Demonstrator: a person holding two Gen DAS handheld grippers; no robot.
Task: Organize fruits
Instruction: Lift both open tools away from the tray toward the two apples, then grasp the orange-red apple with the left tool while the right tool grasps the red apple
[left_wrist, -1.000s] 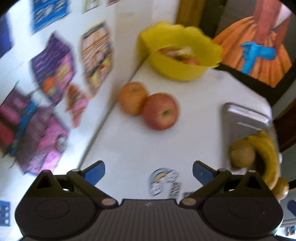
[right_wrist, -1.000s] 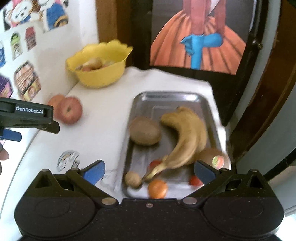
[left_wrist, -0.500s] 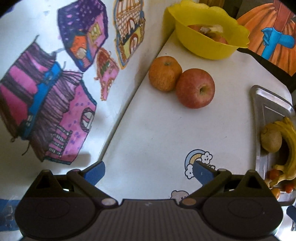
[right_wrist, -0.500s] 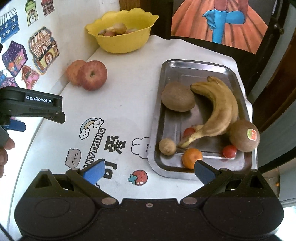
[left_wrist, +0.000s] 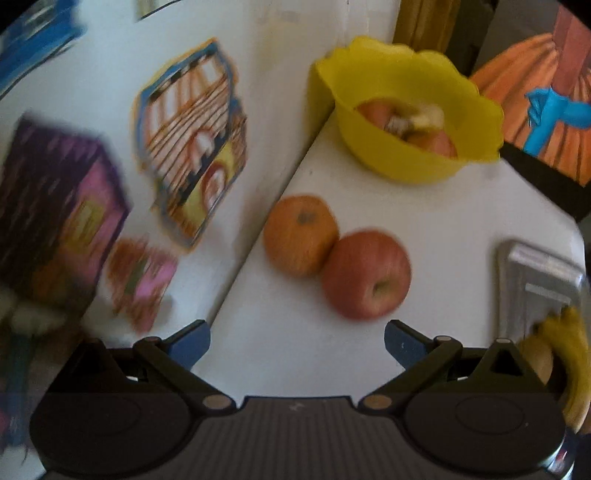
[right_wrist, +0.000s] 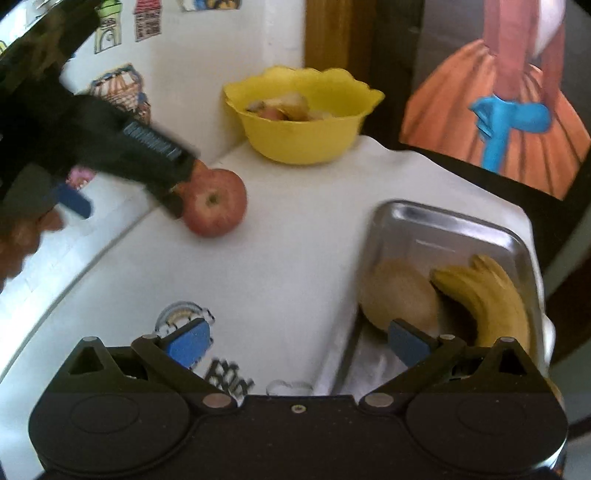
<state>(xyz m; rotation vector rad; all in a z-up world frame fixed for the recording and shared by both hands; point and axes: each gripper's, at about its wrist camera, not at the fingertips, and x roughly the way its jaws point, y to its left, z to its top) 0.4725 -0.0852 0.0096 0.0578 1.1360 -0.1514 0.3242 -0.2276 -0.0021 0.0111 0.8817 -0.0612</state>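
Both pairs of blue fingers (left_wrist: 190, 341) are spread and empty, the left gripper (left_wrist: 295, 341) aimed at the red apple (left_wrist: 365, 273) touching the orange (left_wrist: 301, 234) at twelve o'clock on the desk (left_wrist: 436, 206); the step looks like reaching, so next it must straddle the apple and close.

A white table (right_wrist: 295, 258) carries a yellow bowl (right_wrist: 301, 144), two touching apples (left_wrist: 365, 275), and a steel tray (right_wrist: 443, 229).

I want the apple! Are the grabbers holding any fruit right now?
No. The left gripper and right gripper are both open, nothing between their fingers. The red apple sits free.
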